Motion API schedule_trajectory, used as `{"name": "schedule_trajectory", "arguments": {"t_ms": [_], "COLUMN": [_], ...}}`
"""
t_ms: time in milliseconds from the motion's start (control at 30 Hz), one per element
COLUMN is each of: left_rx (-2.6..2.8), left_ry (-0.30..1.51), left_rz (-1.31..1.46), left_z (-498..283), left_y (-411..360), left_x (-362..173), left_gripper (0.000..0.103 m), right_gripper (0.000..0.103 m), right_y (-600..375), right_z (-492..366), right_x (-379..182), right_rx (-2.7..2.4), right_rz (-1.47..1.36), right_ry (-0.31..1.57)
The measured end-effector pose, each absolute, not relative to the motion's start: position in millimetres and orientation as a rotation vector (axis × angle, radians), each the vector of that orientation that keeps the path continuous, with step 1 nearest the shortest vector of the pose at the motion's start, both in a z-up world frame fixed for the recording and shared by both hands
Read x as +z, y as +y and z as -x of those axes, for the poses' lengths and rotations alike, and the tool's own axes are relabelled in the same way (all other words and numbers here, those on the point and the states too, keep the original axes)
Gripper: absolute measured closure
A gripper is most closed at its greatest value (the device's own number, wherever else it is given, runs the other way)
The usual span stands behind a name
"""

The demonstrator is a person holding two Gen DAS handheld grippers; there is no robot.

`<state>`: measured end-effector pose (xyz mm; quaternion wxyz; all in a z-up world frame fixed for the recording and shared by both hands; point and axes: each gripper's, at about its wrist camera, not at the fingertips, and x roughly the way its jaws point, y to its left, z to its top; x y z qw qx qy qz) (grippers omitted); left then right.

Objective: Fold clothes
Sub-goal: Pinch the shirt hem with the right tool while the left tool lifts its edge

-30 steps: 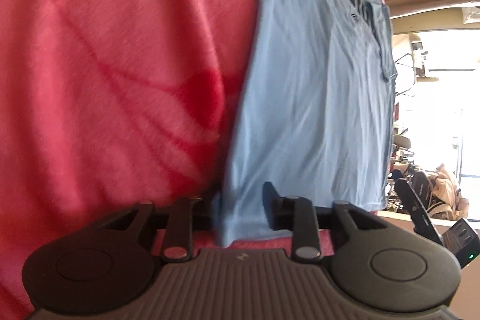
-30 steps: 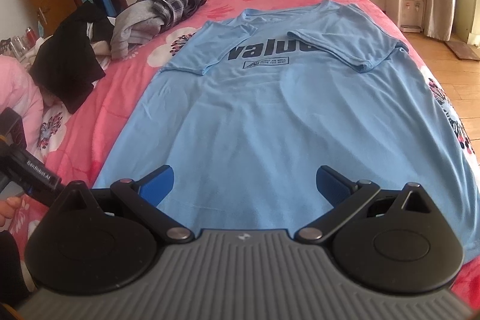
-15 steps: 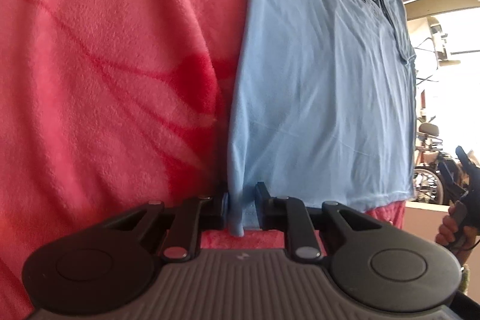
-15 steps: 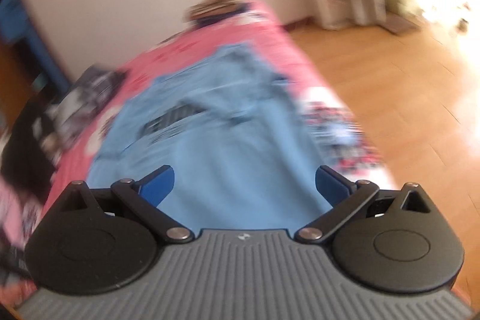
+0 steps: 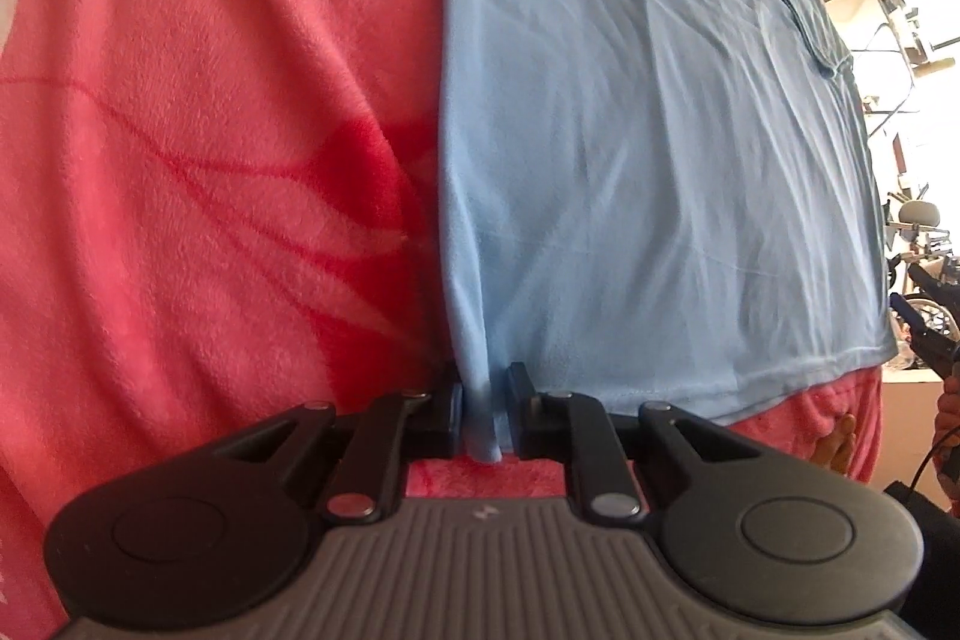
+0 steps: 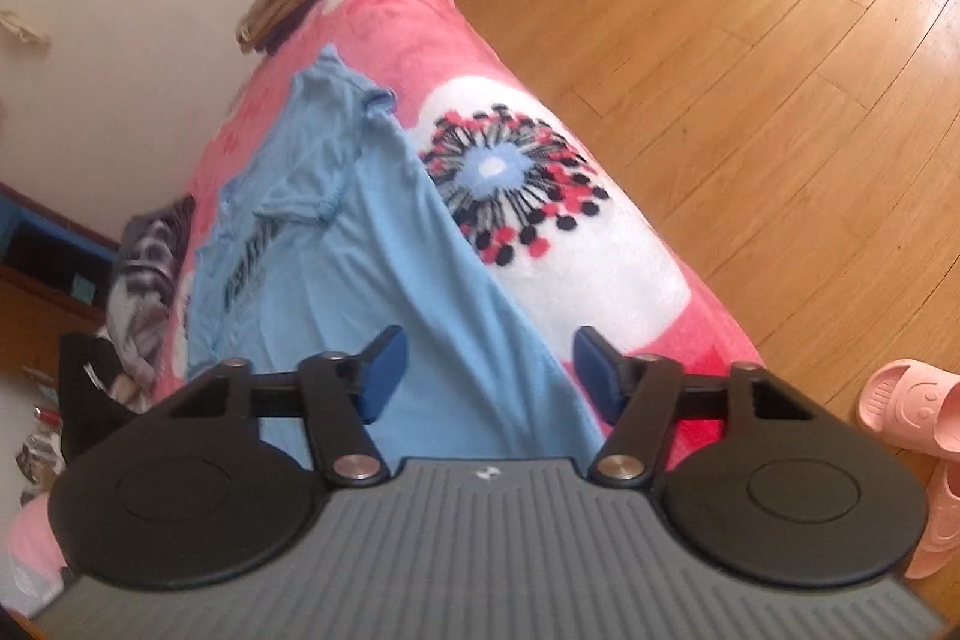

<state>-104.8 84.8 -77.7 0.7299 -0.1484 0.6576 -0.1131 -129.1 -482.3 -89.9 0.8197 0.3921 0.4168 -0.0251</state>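
Light-blue T-shirt (image 5: 648, 172) lay flat on pink fleece blanket (image 5: 210, 130). Thin, limp, likely light; best taken at hem corners. Left gripper (image 5: 483, 415) jaws pinched near-left hem corner. Right gripper (image 6: 486, 376) jaws closing, half-wide, over near-right edge, not yet gripping.

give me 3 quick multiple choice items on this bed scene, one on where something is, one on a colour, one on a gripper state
1. Where do the pink slippers lie?
A. on the wooden floor beside the bed
B. on the T-shirt
C. on the clothes pile by the wall

2. What colour is the T-shirt spread on the pink blanket?
A. white
B. light blue
C. black

3. How is the left gripper?
A. wide open over bare blanket
B. out of view
C. pinching the shirt's corner

Answers:
1. A, they show on the planks at the right edge of the right wrist view.
2. B, light blue cloth with dark lettering.
3. C, a fold of the hem corner sits clamped between its pads.
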Motion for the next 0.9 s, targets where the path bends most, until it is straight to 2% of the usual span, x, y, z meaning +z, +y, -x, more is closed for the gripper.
{"name": "schedule_trajectory", "arguments": {"t_ms": [167,533,567,633,700,800,900], "left_rx": [-0.239,-0.233,-0.234,-0.236,-0.240,-0.247,-0.253], "left_ry": [1.447,1.441,1.442,1.443,1.445,1.448,1.448], "left_rz": [0.309,0.314,0.312,0.310,0.310,0.311,0.310], "left_z": [103.7,112.1,112.9,114.7,116.7,119.4,121.0], "left_y": [80.0,87.4,87.4,87.5,87.9,89.4,93.7], "left_x": [-76.7,-73.9,-73.3,-72.5,-72.2,-71.9,-72.0], "left_gripper": [0.087,0.087,0.087,0.087,0.087,0.088,0.096], "right_gripper": [0.065,0.067,0.069,0.082,0.089,0.095,0.099], "right_y": [-488.0,-499.7,-498.5,-496.1,-494.8,-494.8,-492.8], "right_z": [130.3,168.0,169.7,172.9,175.9,178.7,179.9], "right_x": [-107.1,-116.5,-116.1,-115.7,-116.7,-117.6,-116.8], "right_rx": [-0.049,0.027,0.029,0.028,0.023,0.010,-0.006], "right_rz": [-0.847,-1.038,-1.030,-1.014,-1.007,-1.000,-0.982], "right_ry": [0.924,0.933,0.937,0.945,0.951,0.944,0.928]}}
